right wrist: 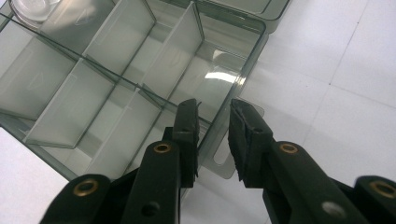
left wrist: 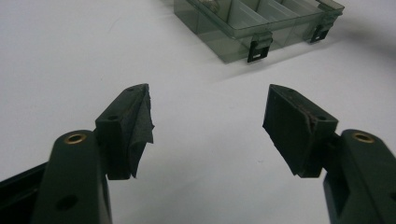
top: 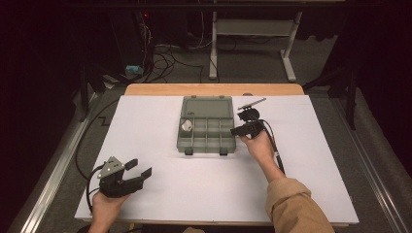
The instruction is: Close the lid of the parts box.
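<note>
A clear grey compartment box (top: pixel 206 107) lies open at the table's middle, its lid flat behind it. A small white thing (top: pixel 186 125) sits in its far left compartment, seen also as a white thing (right wrist: pixel 32 7) in the right gripper view. My right gripper (top: pixel 239 122) is at the box's right side. In its own view the right gripper (right wrist: pixel 214 116) straddles the box's right wall (right wrist: pixel 243 65), one jaw inside and one outside, with a gap still showing at each pad. My left gripper (top: pixel 139 168) rests near the front left with jaws wide, and the left gripper (left wrist: pixel 208 121) holds nothing.
A thin grey rod-like thing (top: pixel 252 103) lies just beyond the right gripper. The box's two front latches (left wrist: pixel 259 46) face the left gripper. White sheet (top: pixel 160 194) covers the table; a wooden edge (top: pixel 214 89) shows at the back. Cables and a desk frame stand on the floor beyond.
</note>
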Tool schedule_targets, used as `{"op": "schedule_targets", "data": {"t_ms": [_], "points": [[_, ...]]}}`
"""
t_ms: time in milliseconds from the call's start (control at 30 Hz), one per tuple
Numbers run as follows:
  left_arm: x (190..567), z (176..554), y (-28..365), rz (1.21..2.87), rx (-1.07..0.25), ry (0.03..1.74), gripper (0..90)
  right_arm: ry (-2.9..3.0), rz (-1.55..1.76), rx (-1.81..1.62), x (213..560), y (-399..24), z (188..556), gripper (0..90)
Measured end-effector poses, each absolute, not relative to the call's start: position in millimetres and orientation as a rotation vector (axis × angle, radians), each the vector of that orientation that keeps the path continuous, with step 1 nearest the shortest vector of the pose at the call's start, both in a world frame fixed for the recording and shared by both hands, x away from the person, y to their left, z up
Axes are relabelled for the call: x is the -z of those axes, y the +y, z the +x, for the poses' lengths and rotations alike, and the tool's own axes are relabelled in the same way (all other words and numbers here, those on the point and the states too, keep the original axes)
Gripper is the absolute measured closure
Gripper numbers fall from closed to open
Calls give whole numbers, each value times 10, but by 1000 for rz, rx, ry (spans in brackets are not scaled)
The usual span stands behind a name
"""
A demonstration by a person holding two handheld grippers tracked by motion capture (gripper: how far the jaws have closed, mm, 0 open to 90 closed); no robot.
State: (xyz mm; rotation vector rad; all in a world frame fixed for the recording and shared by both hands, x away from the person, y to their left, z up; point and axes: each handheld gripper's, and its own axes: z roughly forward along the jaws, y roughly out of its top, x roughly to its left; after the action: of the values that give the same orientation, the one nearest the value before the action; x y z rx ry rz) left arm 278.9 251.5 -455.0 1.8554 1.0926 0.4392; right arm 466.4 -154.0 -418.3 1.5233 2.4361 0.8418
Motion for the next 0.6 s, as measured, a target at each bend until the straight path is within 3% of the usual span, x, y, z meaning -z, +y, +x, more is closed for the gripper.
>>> {"op": "schedule_targets", "data": {"t_ms": [600], "points": [[4453, 3138, 2413, 1852, -489, 1097, 353, 2436, 1525, -853, 4190, -1551, 4663, 736]]}}
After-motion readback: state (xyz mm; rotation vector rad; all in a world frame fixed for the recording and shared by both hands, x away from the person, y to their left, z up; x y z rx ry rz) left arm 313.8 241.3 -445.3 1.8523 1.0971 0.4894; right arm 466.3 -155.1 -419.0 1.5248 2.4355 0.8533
